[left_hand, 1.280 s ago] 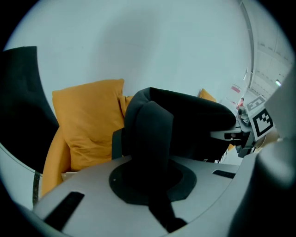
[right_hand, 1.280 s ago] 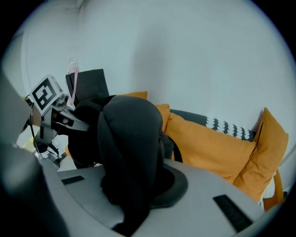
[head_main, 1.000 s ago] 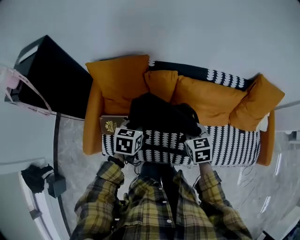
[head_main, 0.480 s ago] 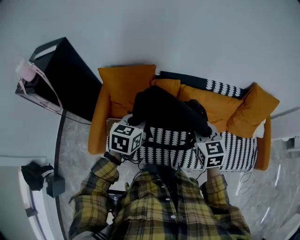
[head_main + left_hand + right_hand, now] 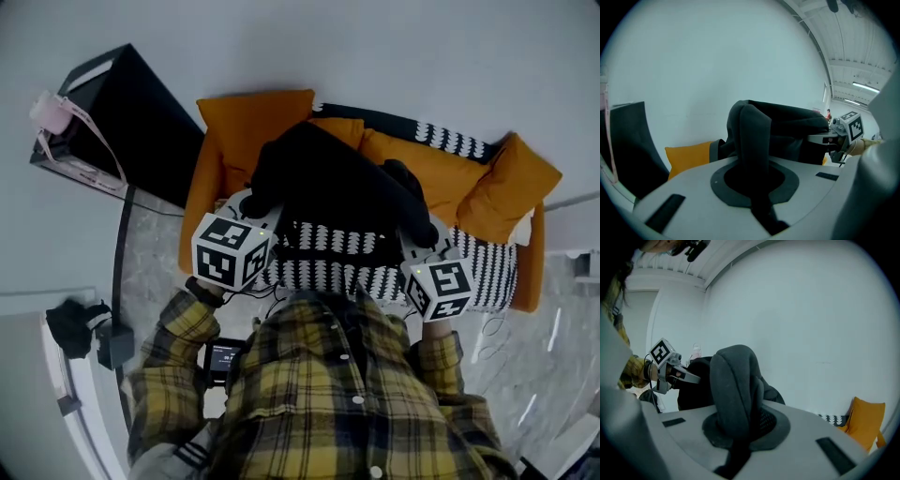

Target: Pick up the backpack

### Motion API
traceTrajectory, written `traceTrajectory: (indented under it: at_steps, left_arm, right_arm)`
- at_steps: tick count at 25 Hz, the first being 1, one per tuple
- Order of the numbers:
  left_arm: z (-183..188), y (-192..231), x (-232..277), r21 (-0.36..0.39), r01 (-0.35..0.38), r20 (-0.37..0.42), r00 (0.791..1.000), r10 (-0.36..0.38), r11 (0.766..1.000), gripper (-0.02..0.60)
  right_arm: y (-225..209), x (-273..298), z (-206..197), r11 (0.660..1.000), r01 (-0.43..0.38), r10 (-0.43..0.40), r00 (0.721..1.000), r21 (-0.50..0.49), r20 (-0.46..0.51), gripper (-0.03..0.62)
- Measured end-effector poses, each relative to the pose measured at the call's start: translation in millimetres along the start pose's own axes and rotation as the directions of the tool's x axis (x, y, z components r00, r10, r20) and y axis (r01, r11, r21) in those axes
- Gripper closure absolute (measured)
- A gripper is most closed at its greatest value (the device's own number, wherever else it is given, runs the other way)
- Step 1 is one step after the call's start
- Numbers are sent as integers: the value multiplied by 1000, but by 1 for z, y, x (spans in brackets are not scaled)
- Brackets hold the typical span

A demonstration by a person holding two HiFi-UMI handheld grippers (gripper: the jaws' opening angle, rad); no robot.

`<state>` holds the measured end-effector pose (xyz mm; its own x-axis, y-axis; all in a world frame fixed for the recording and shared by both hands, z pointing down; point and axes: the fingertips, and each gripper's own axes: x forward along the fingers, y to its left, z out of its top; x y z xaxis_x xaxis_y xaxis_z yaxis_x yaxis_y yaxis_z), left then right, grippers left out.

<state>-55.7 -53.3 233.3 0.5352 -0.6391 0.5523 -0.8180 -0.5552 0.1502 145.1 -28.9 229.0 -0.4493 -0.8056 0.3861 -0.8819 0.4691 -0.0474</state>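
The black backpack (image 5: 330, 192) hangs in the air over the sofa, held by its two shoulder straps. My left gripper (image 5: 251, 210) is shut on the left strap (image 5: 752, 145), which runs up out of its jaws. On the other side, the padded right strap (image 5: 736, 380) is pinched in my right gripper (image 5: 414, 244), which is shut on it. In the left gripper view the bag's body (image 5: 792, 129) fills the middle and the right gripper (image 5: 820, 138) shows beyond it. The right gripper view shows the left gripper (image 5: 686, 376) across the bag.
Beneath the bag is a sofa with a black-and-white patterned seat (image 5: 487, 277) and orange cushions (image 5: 253, 127). A black cabinet (image 5: 117, 127) stands left of it with a pink item (image 5: 52, 111) on top. Dark objects (image 5: 89, 333) lie on the floor at left.
Both grippers have risen together, lifting the backpack by its straps up off the sofa seat. The jaws stay shut on the straps.
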Motion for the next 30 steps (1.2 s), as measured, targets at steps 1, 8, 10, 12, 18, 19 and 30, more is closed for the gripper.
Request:
traceTrajectory:
  at_steps: [1,8,10,12,18,19,30]
  left_arm:
    - [-1,-1,-3,-3,-3,1,1000,3,1000,549]
    - [-2,-15,-13,19,-3,13,1000,3,1000,549]
    - [-2,-17,-15,23,-7,14,1000,7,1000,549]
    - [-3,-19,-17,23,-8,12,1000,8,1000,549]
    - [-7,-17,-24,13,-28,14,1000,28,1000,549]
    - [-8,-17,-25,14,-32,14,999,32,999,549]
    - [-13,-20,-21,29,-27,-10,1000,27,999,549]
  right_arm:
    - [2,-3,2,1000,-4,4,1000,3,6,566]
    - [5,-21,7,1000,5,-5,999,17,41,567]
    - [7,-22,8,1000,2,-2,999,19,42,568]
    - [9,-24,7,1000,-1,1,999,14,37,568]
    - [14,-21,7,1000,-18,17,999,9,38,567]
    - [14,-21,7,1000,-21,20,999,8,37,567]
    - [12,-18,5,1000,-24,23,999,20,26,568]
